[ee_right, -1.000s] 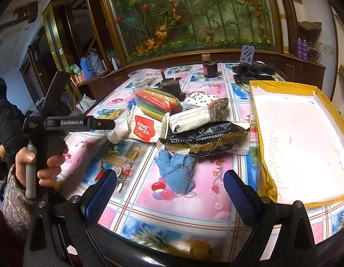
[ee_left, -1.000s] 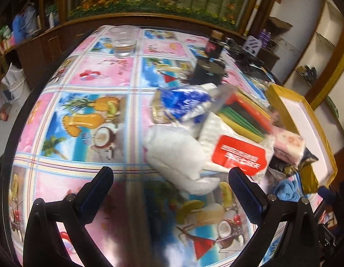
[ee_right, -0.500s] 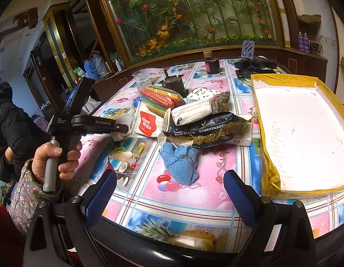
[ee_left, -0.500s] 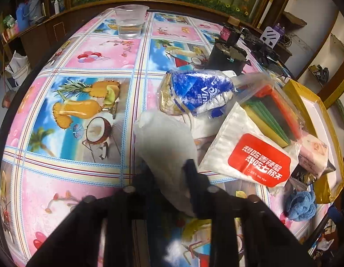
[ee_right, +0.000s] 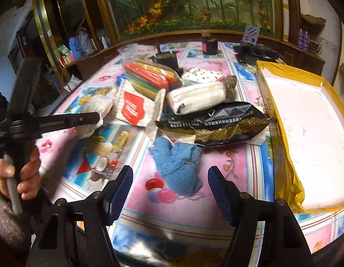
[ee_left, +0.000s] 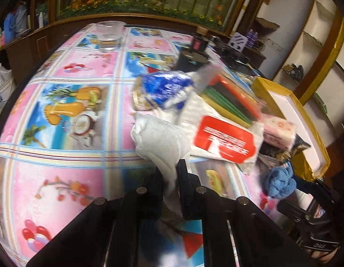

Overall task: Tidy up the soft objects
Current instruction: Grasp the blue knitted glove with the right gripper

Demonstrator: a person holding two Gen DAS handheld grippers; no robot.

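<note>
A white cloth (ee_left: 158, 142) lies at the near edge of a heap of soft packs, and my left gripper (ee_left: 169, 172) is shut on its near end. The right wrist view shows the same gripper (ee_right: 91, 118) from the side, pinching the white cloth (ee_right: 98, 106). A blue knitted cloth (ee_right: 178, 166) lies flat on the tablecloth. My right gripper (ee_right: 172, 187) hangs just over its near end, jaws closing. The cloth's tip lies between the pads (ee_right: 121, 187), which stand apart from it. The blue cloth (ee_left: 279, 182) also shows at the right of the left wrist view.
A yellow-rimmed box (ee_right: 310, 129) with a white floor stands at the right. The heap holds a red-labelled packet (ee_right: 133, 108), a coloured sponge pack (ee_right: 149, 75), a white tissue pack (ee_right: 196, 98) and a black packet (ee_right: 212, 120). A glass cup (ee_left: 109, 35) stands far back. A hand (ee_right: 16, 173) grips the left tool.
My left gripper went from wide open to shut on the white cloth. My right gripper sank toward the blue cloth and its jaws have narrowed.
</note>
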